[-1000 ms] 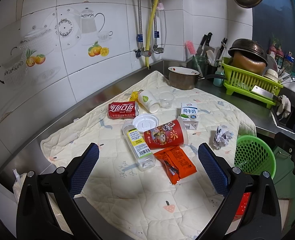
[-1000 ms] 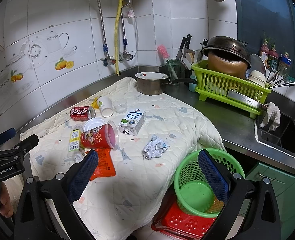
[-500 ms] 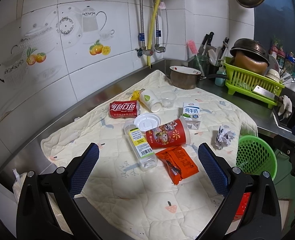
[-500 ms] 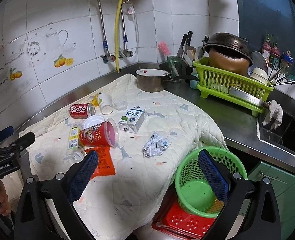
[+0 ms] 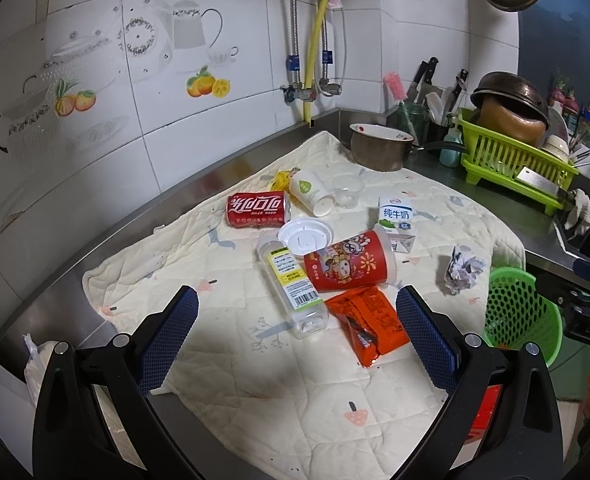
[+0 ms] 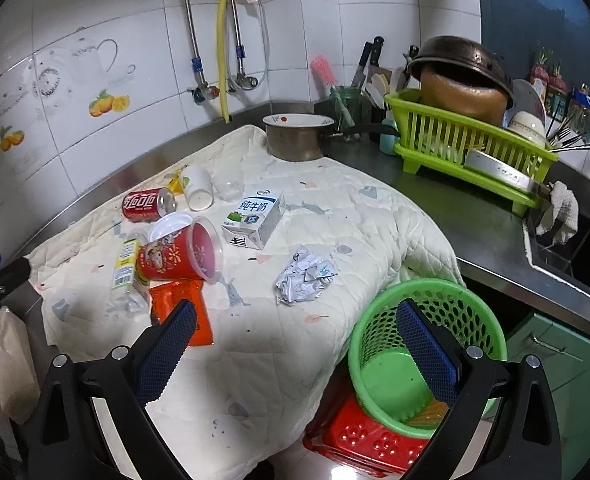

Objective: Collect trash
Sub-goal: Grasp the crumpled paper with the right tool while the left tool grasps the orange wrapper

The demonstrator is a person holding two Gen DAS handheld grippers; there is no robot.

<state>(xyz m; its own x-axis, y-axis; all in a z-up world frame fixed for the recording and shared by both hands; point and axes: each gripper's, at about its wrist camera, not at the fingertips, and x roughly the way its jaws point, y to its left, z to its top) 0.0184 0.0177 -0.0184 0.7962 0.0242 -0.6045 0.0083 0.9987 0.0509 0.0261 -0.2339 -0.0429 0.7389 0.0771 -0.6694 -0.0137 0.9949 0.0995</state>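
Trash lies on a quilted cloth [image 5: 255, 380]: a red cola can [image 5: 258, 209], a white paper cup [image 5: 310, 197], a white lid [image 5: 305, 237], a clear plastic bottle [image 5: 293, 286], a red printed cup [image 5: 349, 266], an orange wrapper [image 5: 369, 322], a milk carton [image 5: 395, 218] and crumpled paper [image 5: 463, 274]. A green mesh basket [image 6: 419, 356] stands below the cloth's right edge. My left gripper [image 5: 297, 326] is open and empty, above the cloth before the bottle. My right gripper [image 6: 295, 338] is open and empty, between the wrapper [image 6: 183, 310] and the basket, near the crumpled paper [image 6: 305, 274].
A metal saucepan [image 6: 297, 136] sits at the cloth's far corner. A green dish rack [image 6: 467, 148] with a pot stands on the steel counter to the right, knives and brushes behind it. A red crate [image 6: 367, 440] lies under the basket. The sink edge [image 6: 535, 248] is far right.
Both grippers have shifted slightly forward toward the cloth, so the trash appears a little closer. Nothing was grasped or moved.
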